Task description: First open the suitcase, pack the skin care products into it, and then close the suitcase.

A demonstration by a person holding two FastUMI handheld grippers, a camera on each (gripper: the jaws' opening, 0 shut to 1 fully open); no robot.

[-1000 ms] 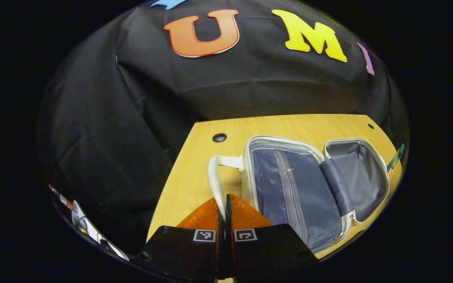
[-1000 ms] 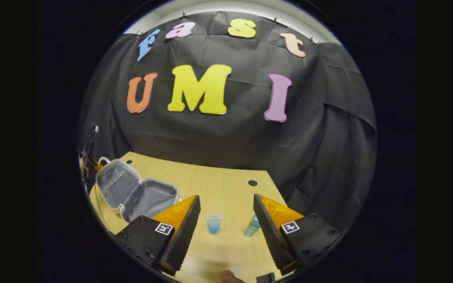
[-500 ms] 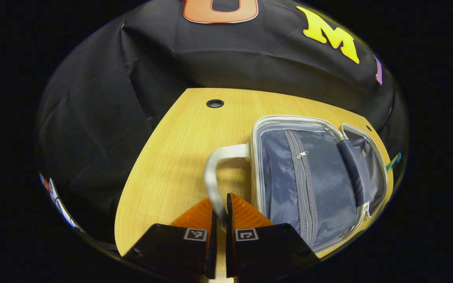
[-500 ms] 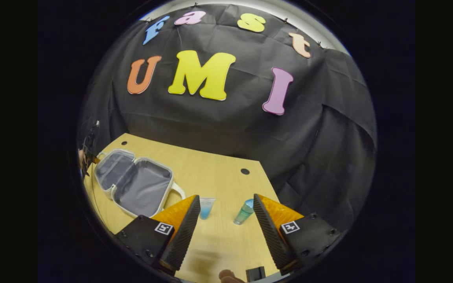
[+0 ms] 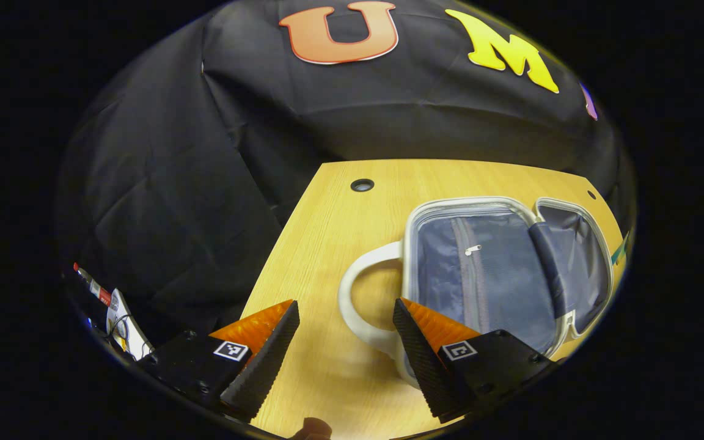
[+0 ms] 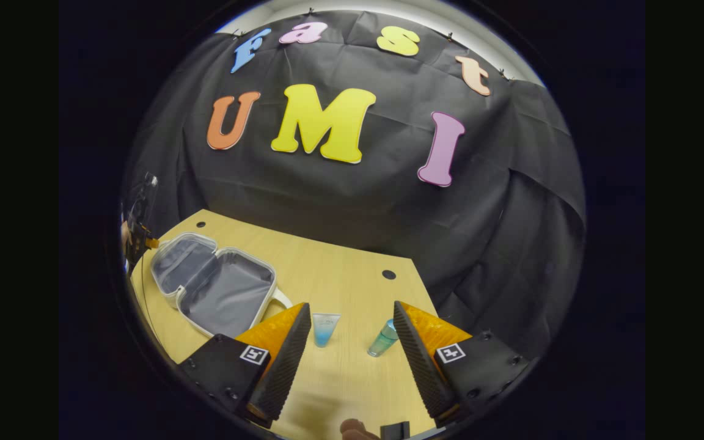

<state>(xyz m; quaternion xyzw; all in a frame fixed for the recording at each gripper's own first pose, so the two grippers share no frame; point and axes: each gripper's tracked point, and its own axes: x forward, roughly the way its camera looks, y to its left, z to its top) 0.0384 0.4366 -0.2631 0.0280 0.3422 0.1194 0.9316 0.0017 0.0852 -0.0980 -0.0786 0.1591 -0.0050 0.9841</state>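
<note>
Left gripper view: the left gripper [image 5: 344, 342] was spread wide, gripping nothing — the handle [image 5: 355, 305] of the suitcase [image 5: 498, 269] lay between its fingers, untouched. The suitcase lay open on the table [image 5: 309, 256].

Right gripper view: the right gripper [image 6: 352, 345] was likewise spread and empty above a tube [image 6: 324, 328] and a bottle [image 6: 382, 339] — the suitcase [image 6: 217, 287] lay open to their left.

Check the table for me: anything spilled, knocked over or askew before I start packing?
Nothing stands out. The suitcase lies open flat on the table, lining tidy, nothing packed yet. The blue tube and the green bottle lie on the wood between the right tool fingers, no spill visible. The left tool is open beside the handle.
</note>
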